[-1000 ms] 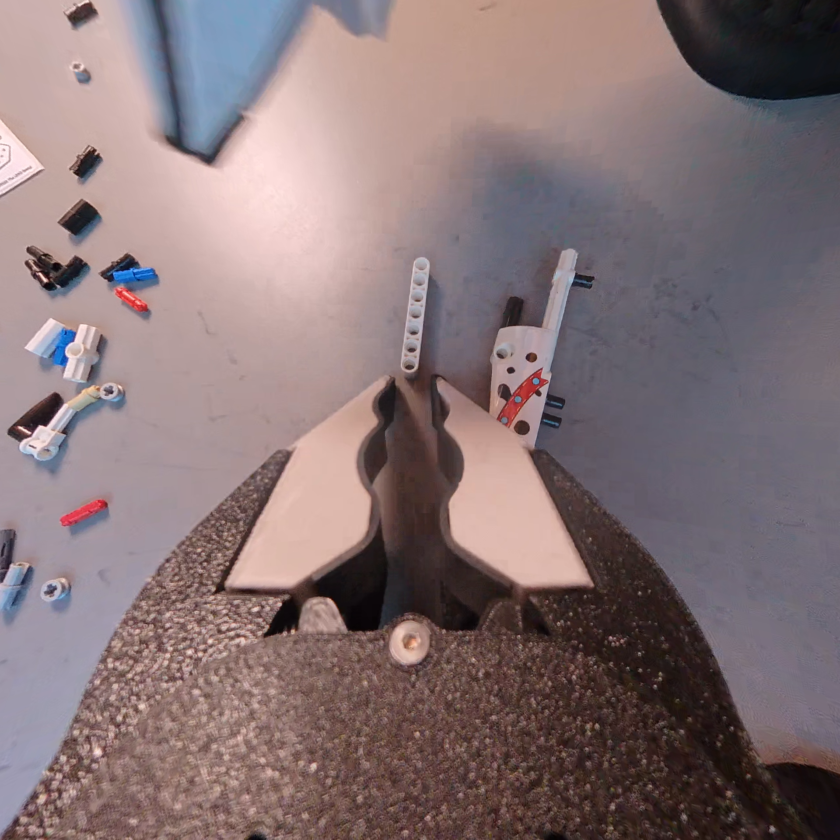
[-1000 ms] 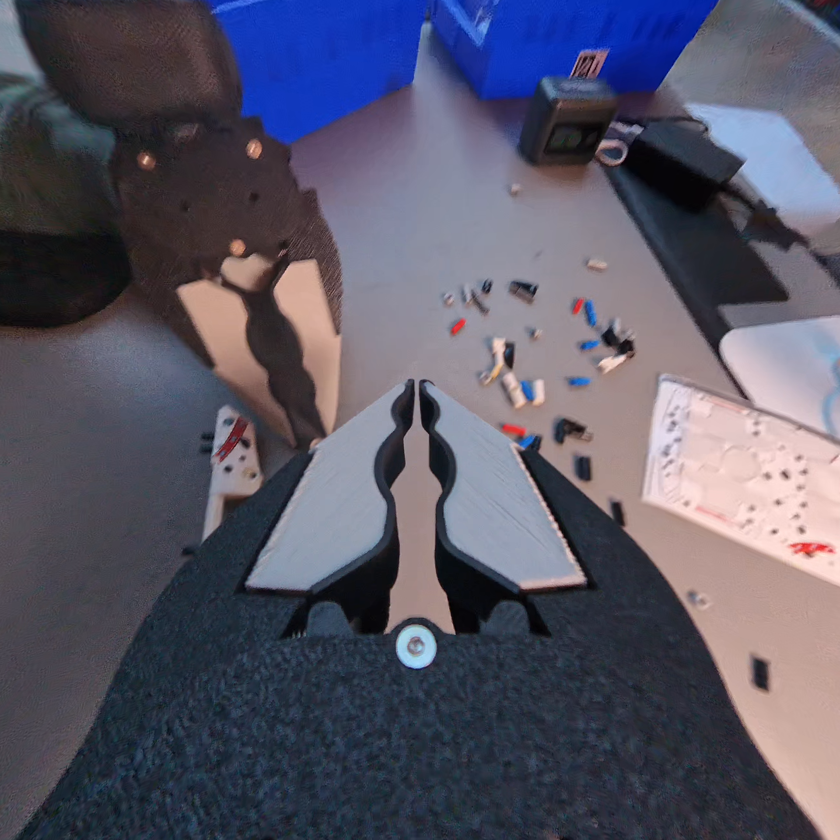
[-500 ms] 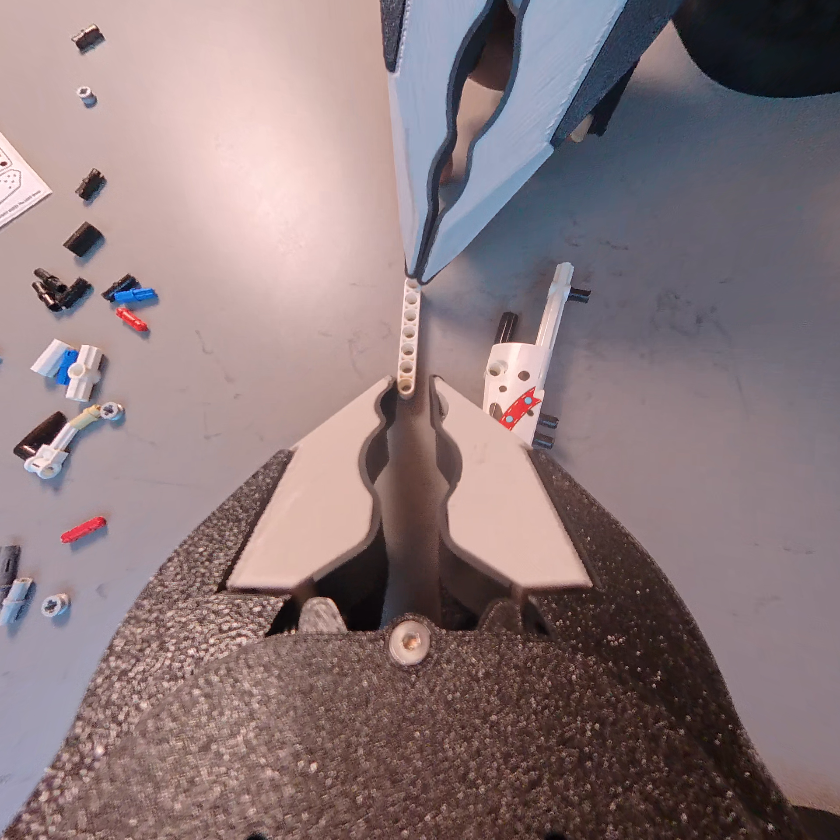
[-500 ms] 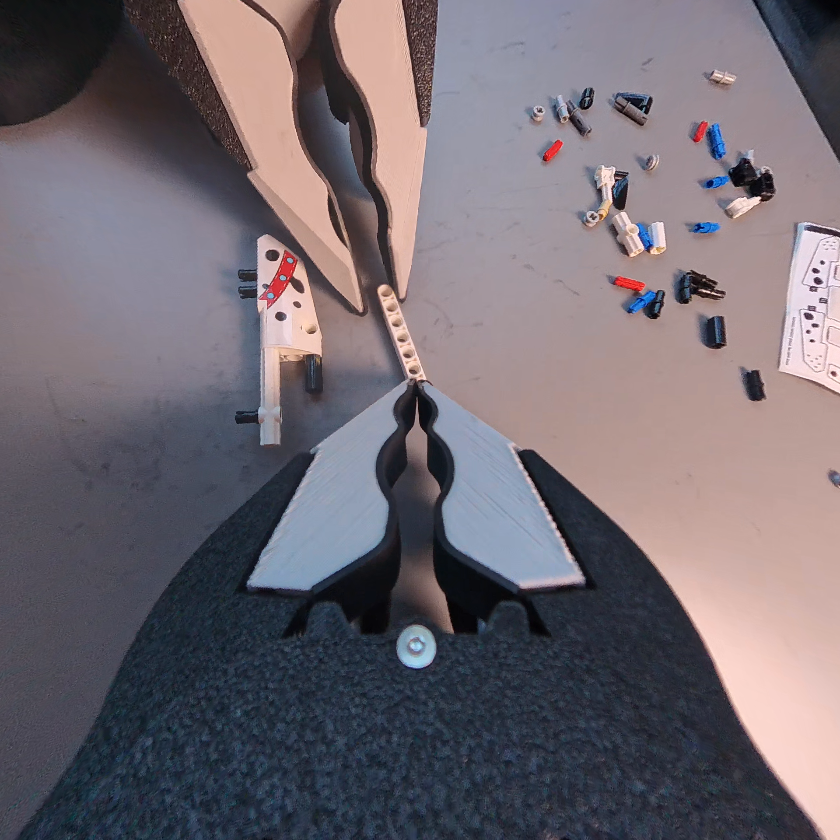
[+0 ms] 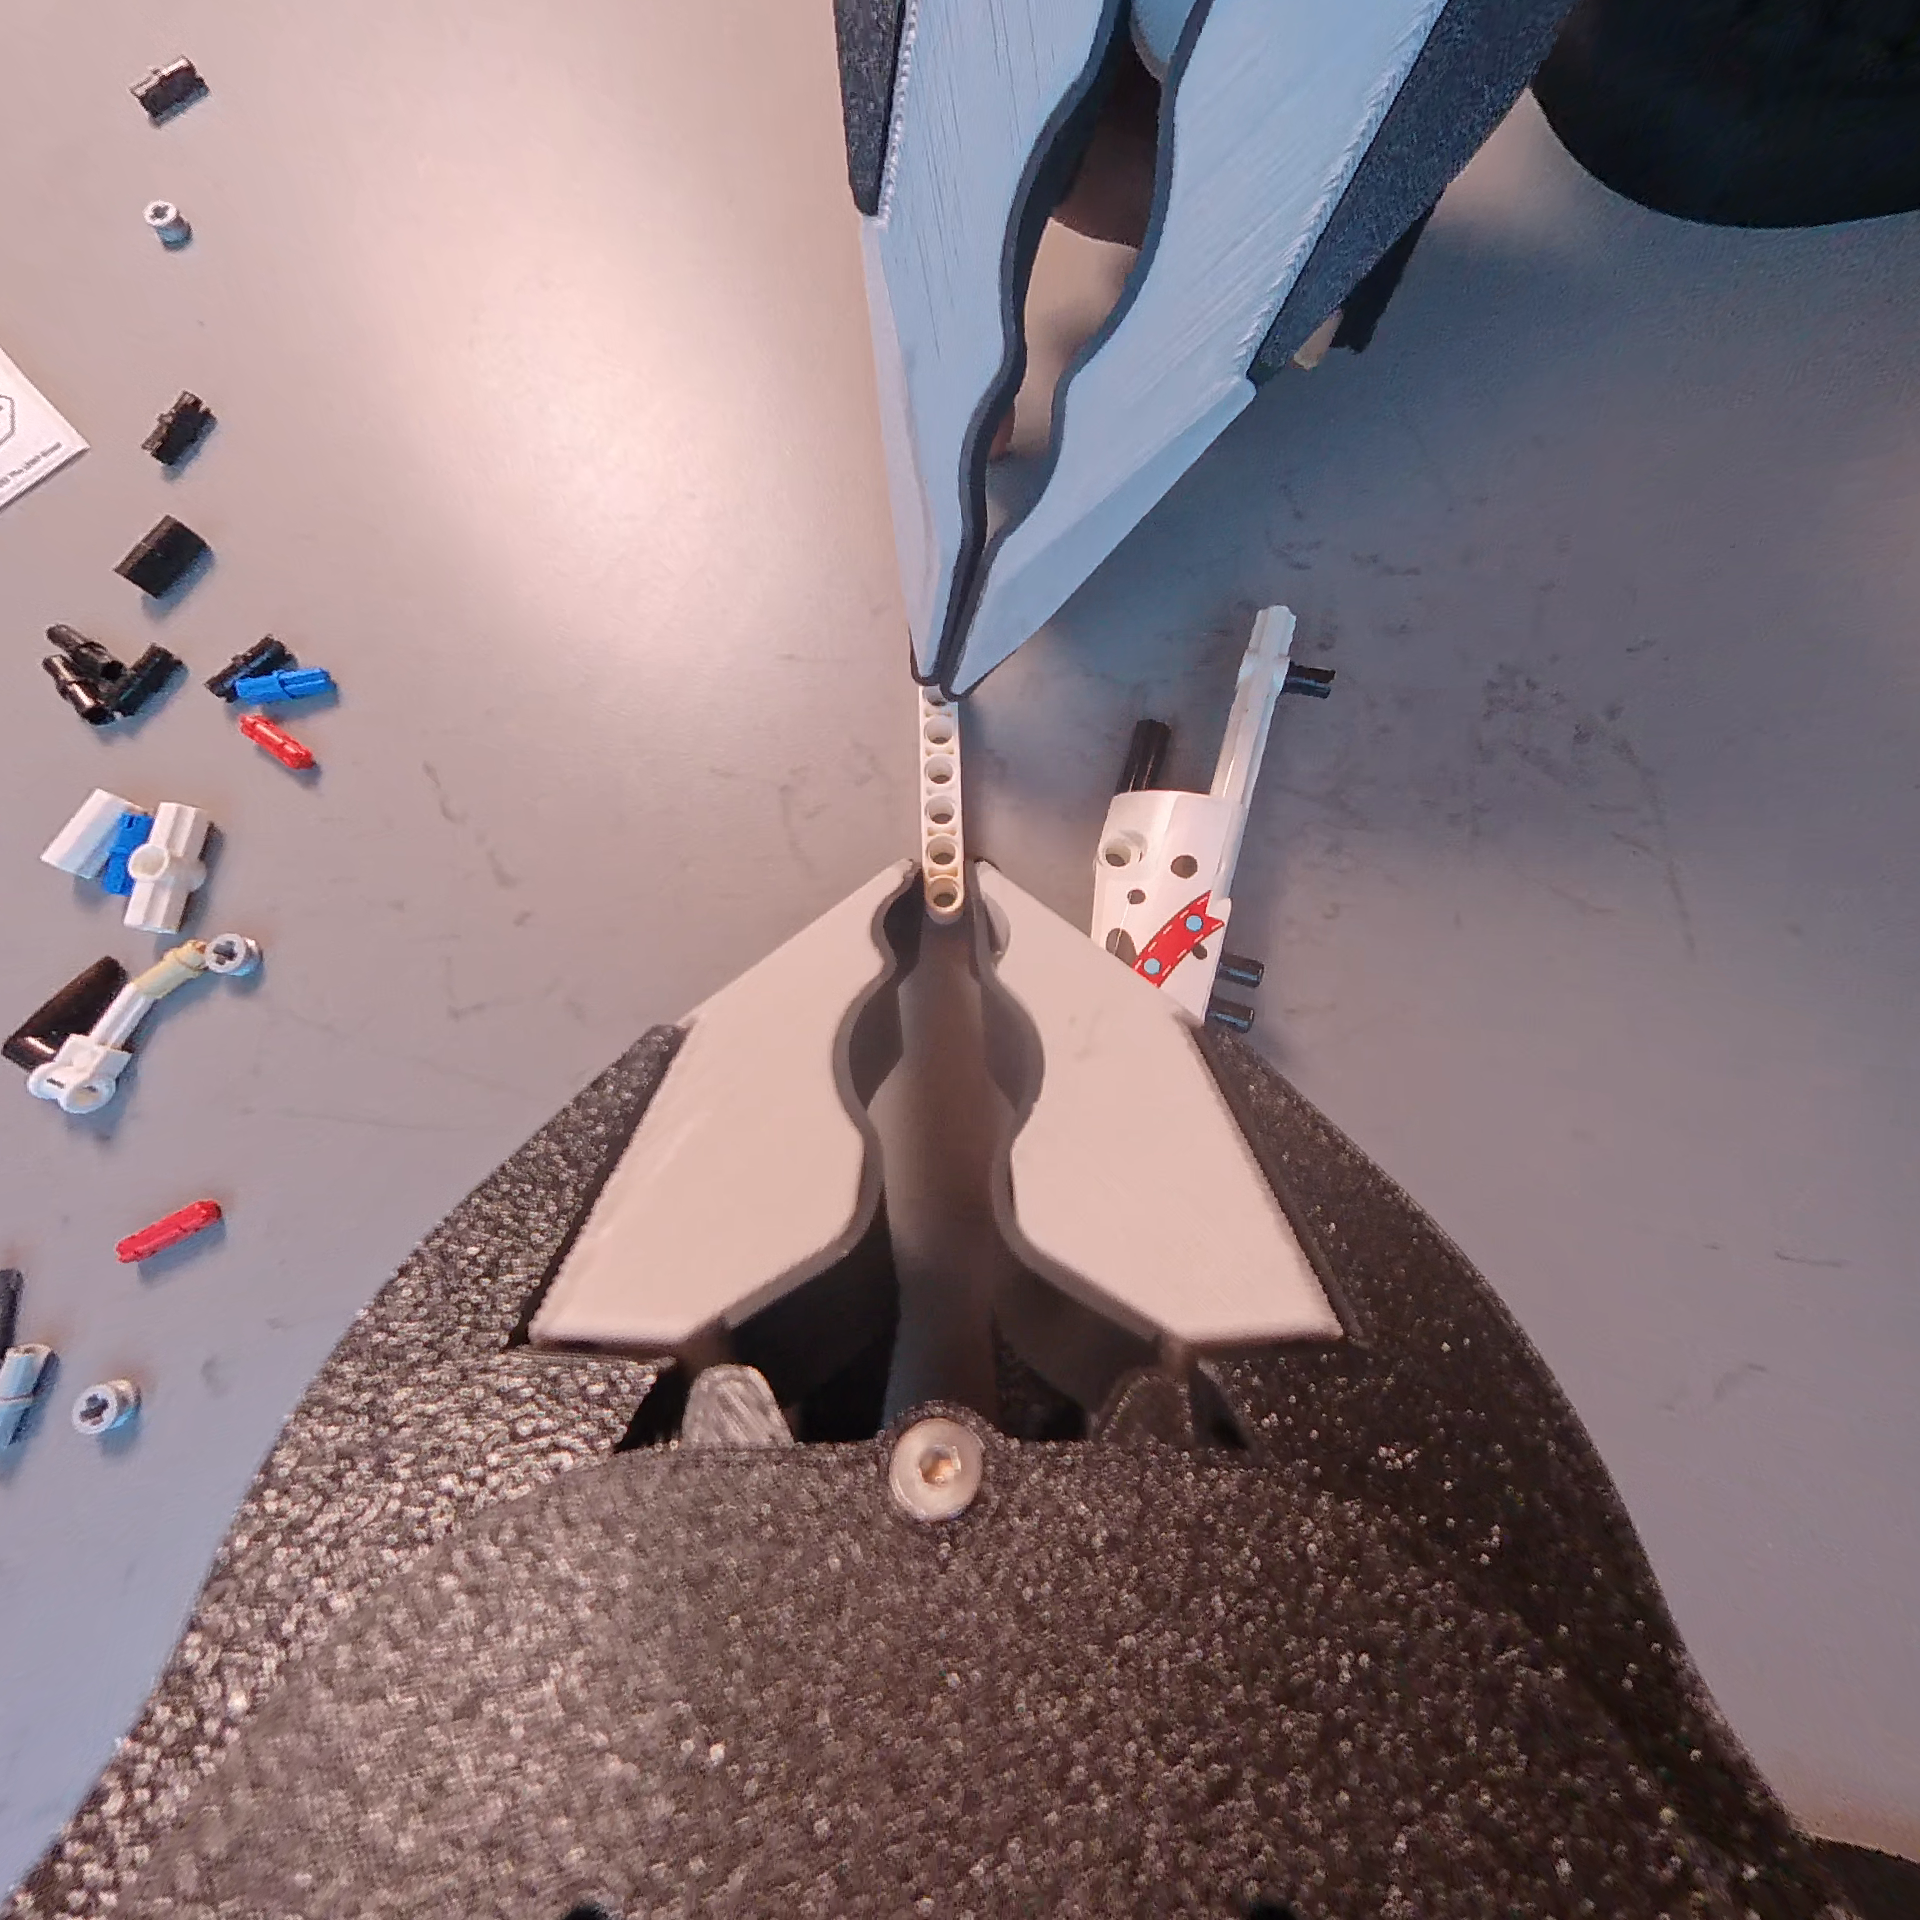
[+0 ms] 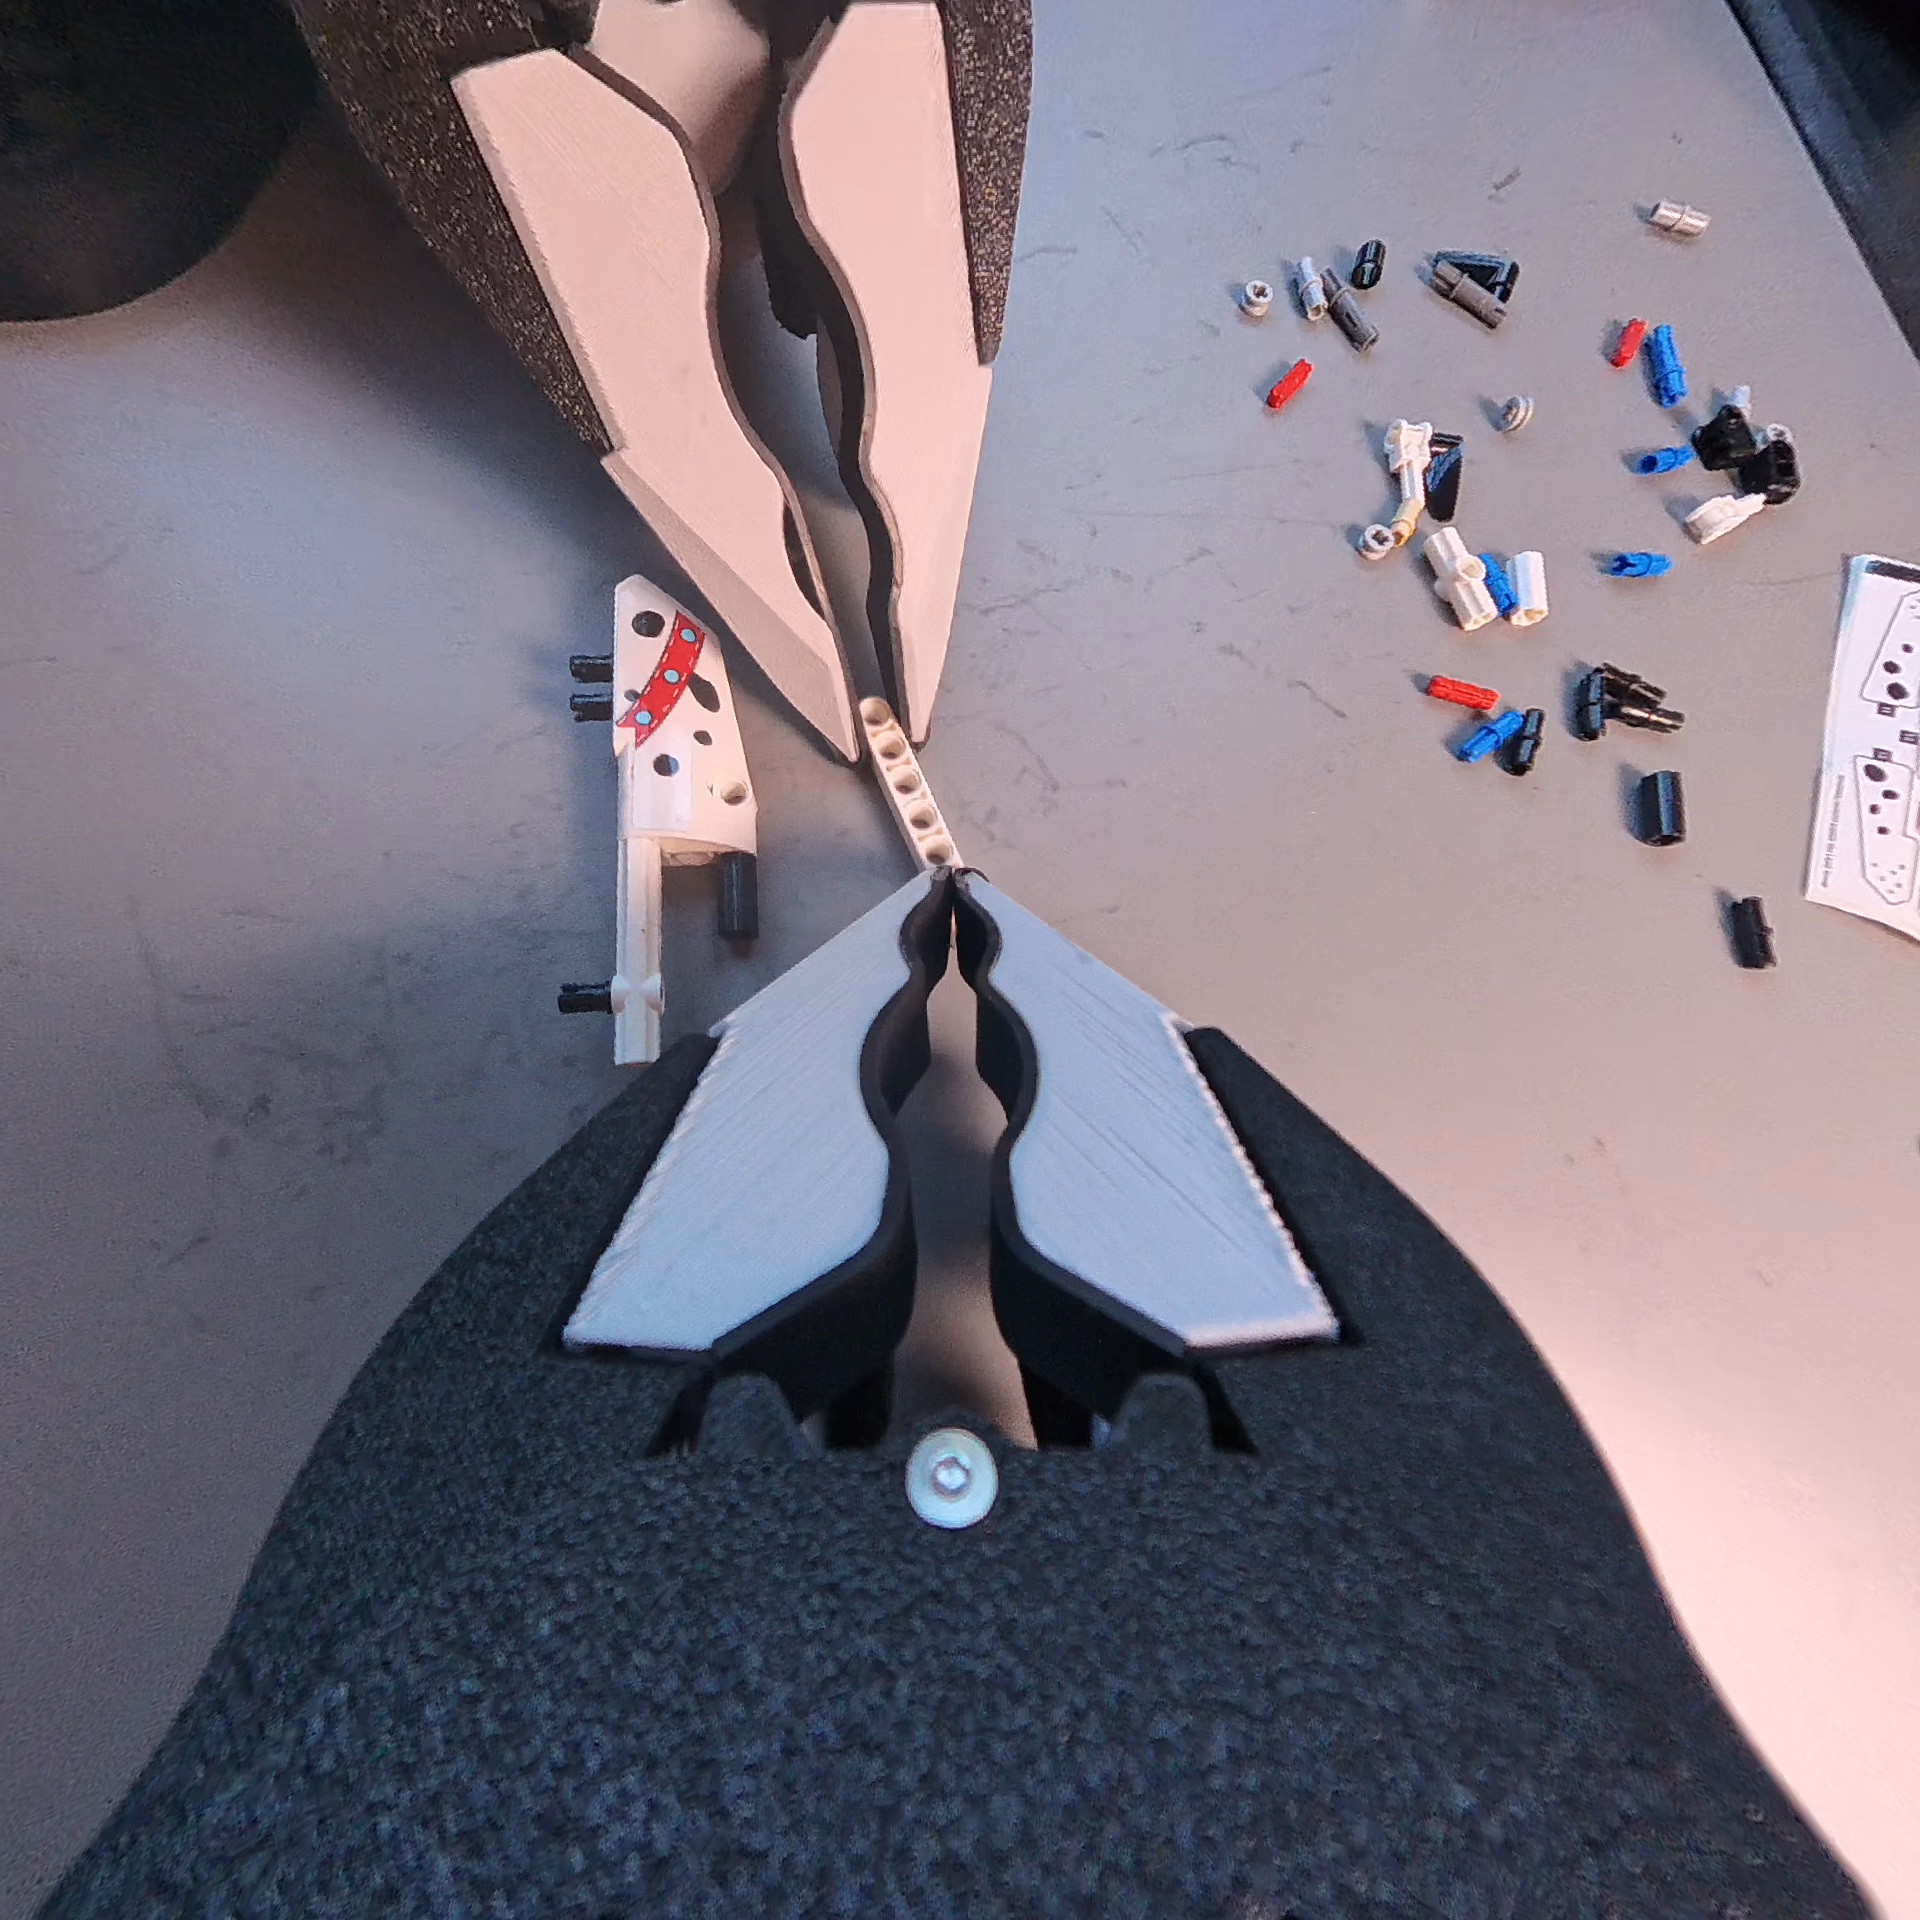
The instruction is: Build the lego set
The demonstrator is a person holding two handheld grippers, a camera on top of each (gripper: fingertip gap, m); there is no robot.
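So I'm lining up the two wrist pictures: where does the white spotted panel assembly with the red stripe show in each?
Left wrist view: white spotted panel assembly with the red stripe lies right of centre, partly behind this gripper's right finger.
Right wrist view: it lies left of centre, on the grey table.
Shared landmark: the white holed beam, spanning both grippers' tips.

You get bright, even overhead light in both views, with a warm pinkish glare on the grey table (image 5: 582,343) up top. Soft shadows pool beneath the left gripper (image 5: 948,883) and right gripper (image 6: 954,881). Your focus is sharp mid-frame; wide-angle distortion bends the edges, with slight blur.
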